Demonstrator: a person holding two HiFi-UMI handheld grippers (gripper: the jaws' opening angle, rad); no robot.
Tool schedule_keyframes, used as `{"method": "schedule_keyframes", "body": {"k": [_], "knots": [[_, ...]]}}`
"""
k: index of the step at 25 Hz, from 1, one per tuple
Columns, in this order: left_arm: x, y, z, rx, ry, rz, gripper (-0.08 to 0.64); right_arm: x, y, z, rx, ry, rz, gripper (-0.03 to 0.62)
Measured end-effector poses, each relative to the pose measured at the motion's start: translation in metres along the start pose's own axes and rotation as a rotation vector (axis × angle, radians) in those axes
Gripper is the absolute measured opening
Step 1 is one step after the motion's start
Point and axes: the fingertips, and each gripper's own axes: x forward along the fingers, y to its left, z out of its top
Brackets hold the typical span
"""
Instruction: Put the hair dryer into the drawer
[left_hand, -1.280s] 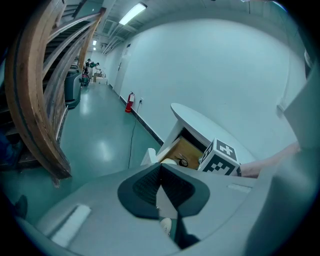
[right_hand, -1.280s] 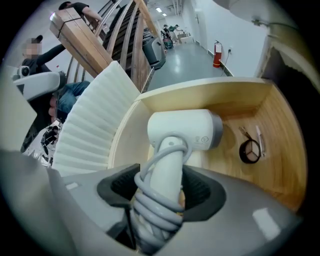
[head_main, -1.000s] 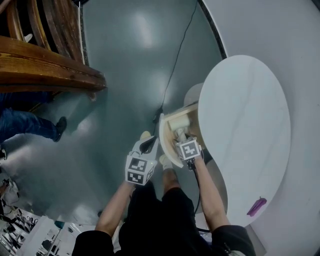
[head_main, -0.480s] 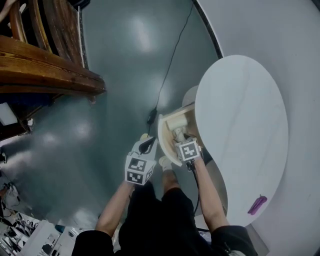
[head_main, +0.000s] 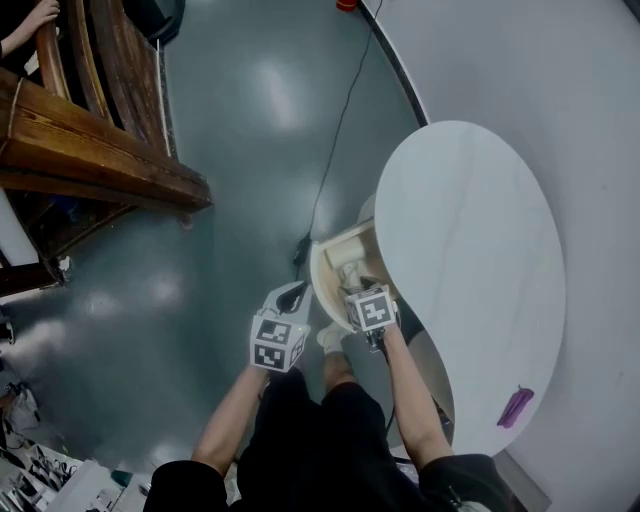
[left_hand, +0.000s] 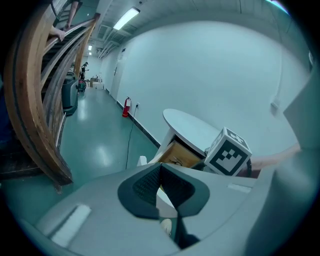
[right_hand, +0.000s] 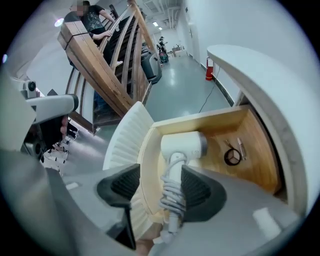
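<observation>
Right gripper (right_hand: 161, 182): jaws held apart, nothing clamped. The handle of the white hair dryer (right_hand: 182, 145), wound with its cord (right_hand: 172, 192), is seen between the two pads, close against the right one. The inner wall of the drawer front also falls within the gap.

Left gripper (left_hand: 160, 172): pads brought together at the tips, nothing held. It is raised beside the drawer, to the left of the right gripper (head_main: 356, 284) in the head view.

The hair dryer is laid inside the open wooden drawer (right_hand: 200, 117), head toward the back and handle toward the ribbed white front panel (right_hand: 127, 135). A small black ring (right_hand: 231, 157) is seen on the drawer floor, apart from the dryer.

The drawer is pulled out from under a white oval table (head_main: 465, 270), on whose near end a small purple item (head_main: 515, 408) is seen. A black cable (head_main: 340, 130) is run across the grey-green floor (head_main: 260, 150). A wooden stair rail (head_main: 90, 160) is seen well to the left.
</observation>
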Motion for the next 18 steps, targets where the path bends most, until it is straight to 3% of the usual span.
{"method": "schedule_keyframes", "body": {"k": [3, 7, 10, 18], "knots": [[-0.007, -0.007, 0.008, 0.016, -0.005, 0.000, 0.006, -0.019, 0.000, 0.004, 0.016, -0.022, -0.024, 0.262], [-0.018, -0.015, 0.022, 0.038, -0.019, 0.000, 0.006, -0.041, 0.012, 0.018, 0.015, -0.107, 0.016, 0.254], [-0.028, -0.021, 0.036, 0.058, -0.036, 0.002, 0.006, -0.067, 0.021, 0.030, 0.021, -0.173, 0.019, 0.202], [-0.059, -0.032, 0.097, 0.128, -0.127, -0.003, 0.006, -0.166, 0.035, 0.085, 0.019, -0.493, -0.067, 0.101]]}}
